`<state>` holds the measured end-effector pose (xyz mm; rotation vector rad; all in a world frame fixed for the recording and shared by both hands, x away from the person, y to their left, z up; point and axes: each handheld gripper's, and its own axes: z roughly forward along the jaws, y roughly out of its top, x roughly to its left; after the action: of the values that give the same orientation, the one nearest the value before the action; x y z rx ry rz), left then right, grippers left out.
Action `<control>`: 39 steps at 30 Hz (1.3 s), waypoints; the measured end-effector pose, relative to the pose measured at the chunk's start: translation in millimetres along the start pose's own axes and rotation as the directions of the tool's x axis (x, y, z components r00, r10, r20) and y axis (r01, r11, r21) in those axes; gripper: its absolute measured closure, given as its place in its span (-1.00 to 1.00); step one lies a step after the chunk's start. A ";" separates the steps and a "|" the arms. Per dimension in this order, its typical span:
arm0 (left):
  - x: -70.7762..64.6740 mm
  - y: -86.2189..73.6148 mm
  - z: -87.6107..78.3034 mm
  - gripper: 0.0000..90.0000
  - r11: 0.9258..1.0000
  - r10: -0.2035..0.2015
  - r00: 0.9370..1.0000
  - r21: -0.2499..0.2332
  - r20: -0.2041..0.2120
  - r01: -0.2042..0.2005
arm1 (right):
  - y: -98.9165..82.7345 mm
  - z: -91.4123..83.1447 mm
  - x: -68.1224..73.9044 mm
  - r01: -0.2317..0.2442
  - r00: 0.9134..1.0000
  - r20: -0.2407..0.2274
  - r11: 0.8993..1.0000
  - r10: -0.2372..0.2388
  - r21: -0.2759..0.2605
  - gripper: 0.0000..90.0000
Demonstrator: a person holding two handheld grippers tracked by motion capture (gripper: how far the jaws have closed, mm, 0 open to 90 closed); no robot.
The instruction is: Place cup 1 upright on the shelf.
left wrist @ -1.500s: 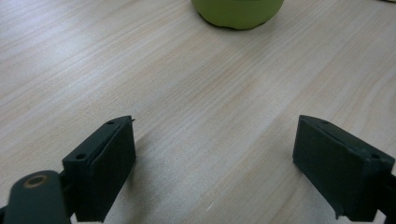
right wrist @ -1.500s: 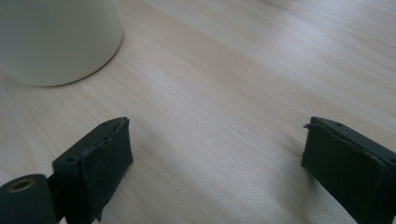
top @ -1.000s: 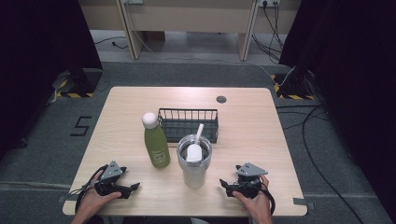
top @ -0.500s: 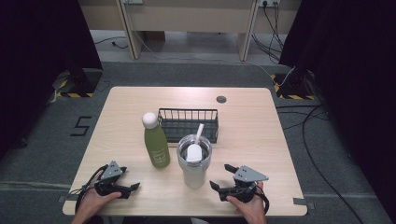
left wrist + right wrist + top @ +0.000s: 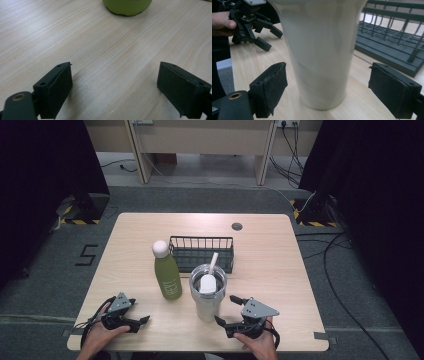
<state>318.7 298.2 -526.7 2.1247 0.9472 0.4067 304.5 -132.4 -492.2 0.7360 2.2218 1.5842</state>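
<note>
Right gripper sits low on the table with its jaws spread wide and aimed at the white tumbler, which stands near the front edge, just in front of the black wire basket and beside the green bottle. From the right gripper view the tumbler rises between the two pads, near but apart from both, so the step in hand looks like closing in for a side grasp. To do it well, I would slide the gripper forward until the tumbler's body lies squarely between the pads, keep the jaws level so they meet the tapered wall evenly, and grip above the narrow foot, where the cup is wider and less likely to tip. The smooth wall may slip, so a firm, centred squeeze matters, and the straw and lid on top should stay untouched. Left gripper rests on the table's front left with jaws also open on nothing, the bottle's base ahead of it; it could steady things if needed.
</note>
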 end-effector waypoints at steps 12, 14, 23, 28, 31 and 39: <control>0.0 0.0 -0.1 -0.73 1.000 0.000 1.000 0.001 0.000 0.000 | 6.2 21.0 5.4 0.049 0.999 0.002 0.999 -0.049 -0.007 -0.67; 0.0 0.0 -0.2 -0.73 1.000 0.000 1.000 0.002 -0.001 0.000 | 5.8 25.1 6.2 0.059 0.998 0.005 0.998 -0.059 -0.004 -0.67; -0.1 0.0 -0.2 -0.73 1.000 0.000 1.000 0.002 -0.001 0.000 | 5.9 39.2 4.5 0.055 0.998 0.005 0.998 -0.055 -0.017 -0.74; 0.0 0.0 -0.1 -0.73 1.000 0.000 1.000 0.001 0.000 0.000 | 5.4 45.8 3.0 0.051 0.999 -0.005 0.998 -0.051 -0.027 -0.78; 0.0 0.0 -0.2 -0.73 1.000 0.001 1.000 0.002 -0.001 -0.001 | 4.6 51.4 2.0 0.045 0.999 -0.013 0.998 -0.045 -0.041 -0.81; 0.1 0.0 -0.3 -0.73 1.000 0.003 1.000 0.003 0.000 -0.003 | 5.3 64.9 2.6 0.044 0.999 -0.017 0.996 -0.046 -0.072 -0.79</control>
<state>318.6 298.3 -526.5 2.1294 0.9457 0.4072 337.9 -79.0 -509.1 0.6494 2.1664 1.6459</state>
